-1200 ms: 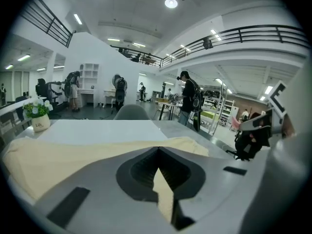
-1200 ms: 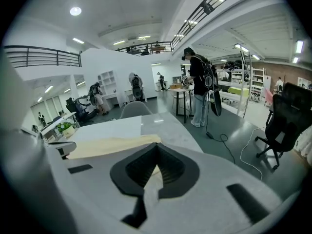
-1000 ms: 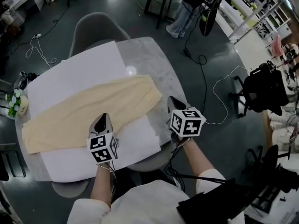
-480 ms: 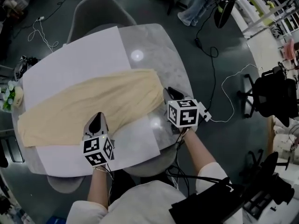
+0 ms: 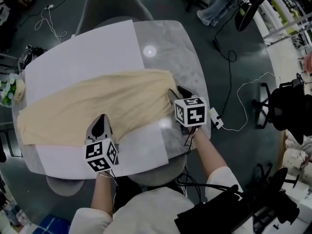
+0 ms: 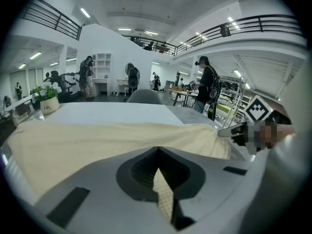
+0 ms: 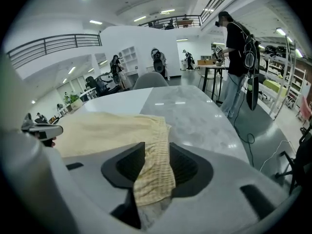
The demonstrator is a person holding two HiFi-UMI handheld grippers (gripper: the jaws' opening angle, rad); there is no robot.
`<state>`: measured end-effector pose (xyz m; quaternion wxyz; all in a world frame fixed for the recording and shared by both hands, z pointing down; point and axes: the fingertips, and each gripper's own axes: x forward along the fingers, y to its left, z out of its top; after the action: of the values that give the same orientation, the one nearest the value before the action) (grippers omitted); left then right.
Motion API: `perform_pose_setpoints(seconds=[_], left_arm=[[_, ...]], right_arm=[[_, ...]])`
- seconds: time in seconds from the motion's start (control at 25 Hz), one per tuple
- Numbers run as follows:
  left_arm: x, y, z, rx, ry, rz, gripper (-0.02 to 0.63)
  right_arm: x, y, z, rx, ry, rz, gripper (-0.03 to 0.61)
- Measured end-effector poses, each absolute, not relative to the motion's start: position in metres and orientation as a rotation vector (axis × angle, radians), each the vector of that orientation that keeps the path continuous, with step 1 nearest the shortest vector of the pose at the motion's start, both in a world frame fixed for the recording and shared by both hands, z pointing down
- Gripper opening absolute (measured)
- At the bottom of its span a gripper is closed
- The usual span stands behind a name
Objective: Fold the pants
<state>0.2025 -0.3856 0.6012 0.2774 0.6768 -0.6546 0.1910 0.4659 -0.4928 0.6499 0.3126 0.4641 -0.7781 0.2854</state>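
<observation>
Cream pants (image 5: 97,106) lie lengthwise across the white sheet (image 5: 83,52), waistband toward the right. My left gripper (image 5: 100,119) sits at the near edge of the pants, shut on a thin fold of the fabric (image 6: 163,189). My right gripper (image 5: 174,92) is at the waistband end. Its jaws are opening, and the ribbed waistband (image 7: 153,165) drapes loosely between them with gaps on both sides. In the left gripper view the pants (image 6: 97,135) stretch away flat, with the right gripper (image 6: 229,130) at their far end.
The round marble table (image 5: 185,57) has a small flower pot (image 5: 10,89) at its left edge. A grey chair (image 5: 112,6) stands at the far side. A white power block (image 5: 216,118) and cables lie on the floor to the right. People stand in the background.
Both grippers have come down toward the table, the right one more. The waistband end of the pants has settled onto the tabletop.
</observation>
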Motion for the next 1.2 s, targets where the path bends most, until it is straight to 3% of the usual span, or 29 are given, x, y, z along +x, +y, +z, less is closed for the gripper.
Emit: perform_pose_setpoints(seconds=[0.48,1.2], left_arm=[[0.184,-0.369,0.613,1.770,-1.771,0.552,0.002],[0.180,-0.353,0.620,1.762,-1.746,0.536,0.002]], right_arm=[[0.457,-0.500,0.673,1.163,-1.990,0.726,0.164],[0.441,-0.499,0.674,1.055,-1.970,0.744,0.071]])
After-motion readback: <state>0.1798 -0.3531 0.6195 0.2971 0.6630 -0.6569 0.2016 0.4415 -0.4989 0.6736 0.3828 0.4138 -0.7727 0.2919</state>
